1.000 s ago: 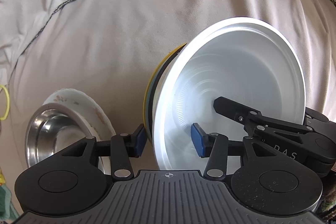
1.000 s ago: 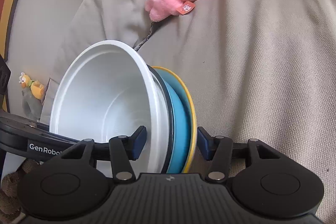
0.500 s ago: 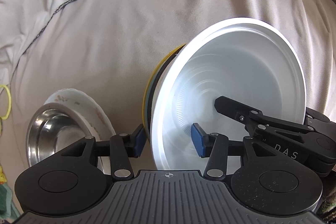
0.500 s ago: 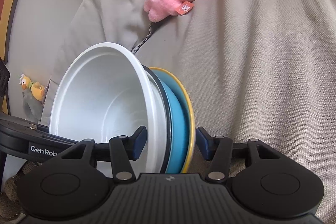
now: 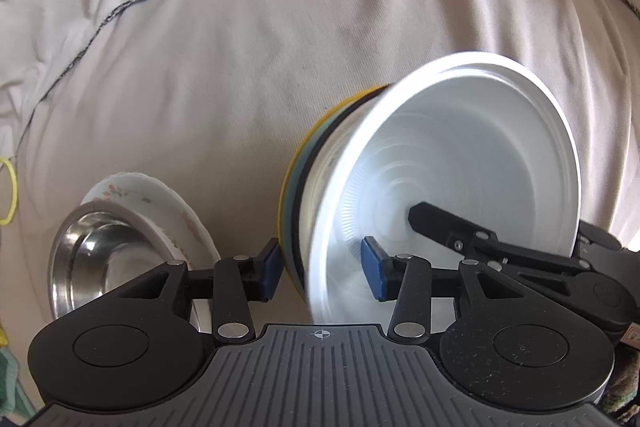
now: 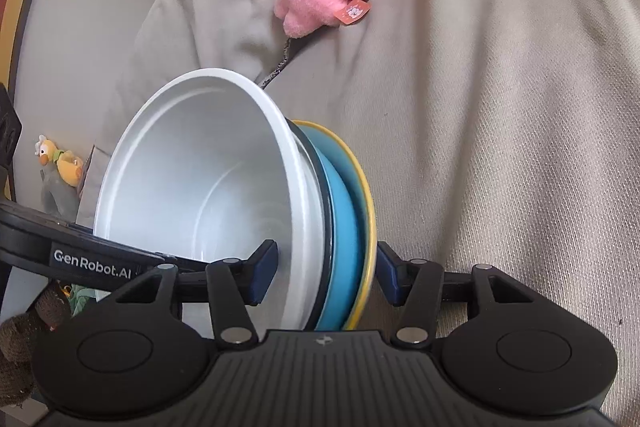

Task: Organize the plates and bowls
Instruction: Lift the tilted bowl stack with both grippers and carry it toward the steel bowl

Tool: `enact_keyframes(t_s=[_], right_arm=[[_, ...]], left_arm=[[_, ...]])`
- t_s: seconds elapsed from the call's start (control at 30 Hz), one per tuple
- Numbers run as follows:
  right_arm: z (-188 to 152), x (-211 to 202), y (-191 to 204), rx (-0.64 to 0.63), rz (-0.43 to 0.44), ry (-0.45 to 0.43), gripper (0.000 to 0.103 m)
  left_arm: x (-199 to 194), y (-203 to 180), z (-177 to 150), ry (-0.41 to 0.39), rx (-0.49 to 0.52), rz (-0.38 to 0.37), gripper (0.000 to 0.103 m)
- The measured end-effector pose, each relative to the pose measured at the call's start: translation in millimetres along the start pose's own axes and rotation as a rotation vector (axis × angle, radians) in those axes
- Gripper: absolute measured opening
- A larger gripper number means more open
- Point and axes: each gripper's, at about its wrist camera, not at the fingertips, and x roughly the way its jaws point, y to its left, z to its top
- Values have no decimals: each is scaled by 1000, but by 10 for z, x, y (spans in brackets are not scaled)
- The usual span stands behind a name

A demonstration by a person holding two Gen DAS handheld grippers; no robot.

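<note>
The stack (image 6: 320, 227) — a white bowl (image 5: 460, 187) nested over a dark rim, a blue plate (image 6: 344, 239) and a yellow plate (image 6: 366, 227) — is tipped on edge above the beige bedcover (image 5: 240, 67), mouth turned toward the left tongs' side. This looks like the step of carrying or handing over the gathered stack, probably toward the steel bowl (image 5: 104, 259) sitting in a flowered dish (image 5: 160, 199) at eight o'clock in the left view. Next it needs a firm two-sided grip, then levelling.

The right tongs (image 6: 326, 277) are clamped across the stack's lower edge, one pad inside the white bowl, one behind the yellow plate. The left tongs (image 5: 320, 269) straddle the same edge and have just been closing on it; motion blur hides whether both pads press yet, though the outer one seems to touch the yellow rim.
</note>
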Motion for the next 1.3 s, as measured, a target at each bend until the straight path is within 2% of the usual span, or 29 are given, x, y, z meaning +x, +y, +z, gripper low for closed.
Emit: enact_keyframes(t_s=[0.23, 0.43, 0.87, 1.3], right_arm=[[4, 5, -4, 11, 8, 10, 52], [15, 10, -38, 35, 21, 17, 52], [6, 64, 14, 20, 17, 28, 52], [67, 81, -31, 26, 36, 50, 51]], left_arm=[[4, -138, -38, -2, 55, 36, 49], [-24, -214, -34, -12, 74, 54, 48], [-3, -153, -81, -60, 89, 21, 49], [40, -163, -6, -24, 65, 30, 50]])
